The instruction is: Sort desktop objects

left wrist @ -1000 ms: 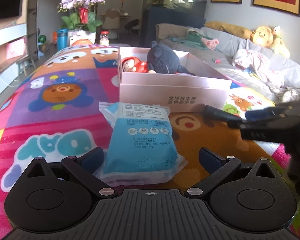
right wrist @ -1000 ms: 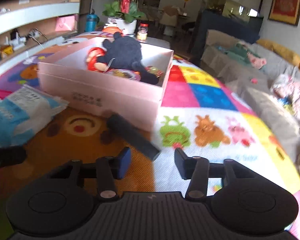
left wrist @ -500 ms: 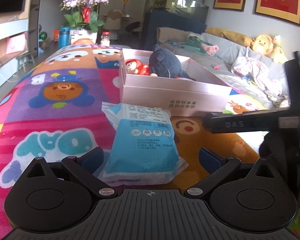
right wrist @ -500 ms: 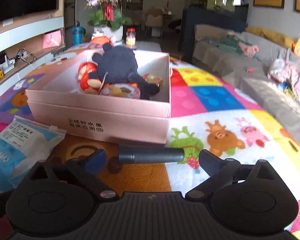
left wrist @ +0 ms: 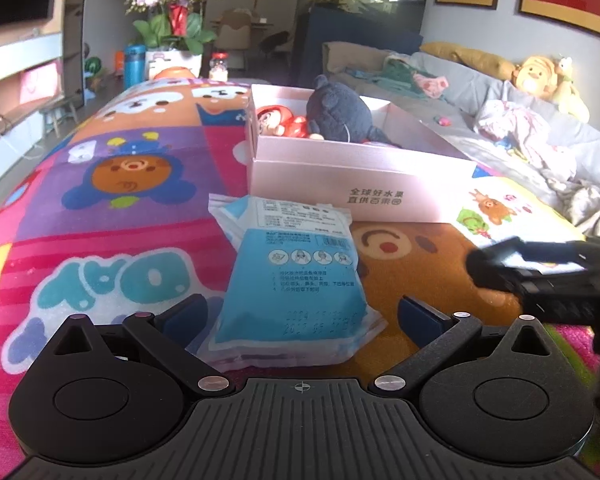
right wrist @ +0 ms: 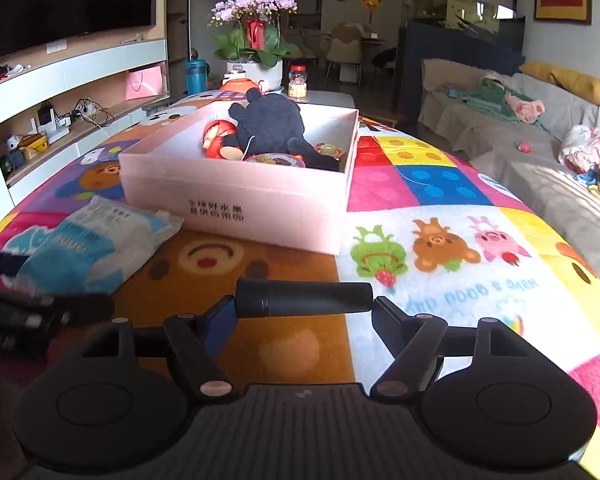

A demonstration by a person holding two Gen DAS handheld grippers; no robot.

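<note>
Left gripper (left wrist: 300, 312) wide apart, straddling blue packet (left wrist: 296, 284); pink box (left wrist: 360, 184) beyond.

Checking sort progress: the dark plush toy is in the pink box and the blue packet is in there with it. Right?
Not quite. The dark plush toy is in the pink box, but the blue packet is not: it lies outside, flat on the colourful mat in front of the box. The left wrist view shows it.
</note>
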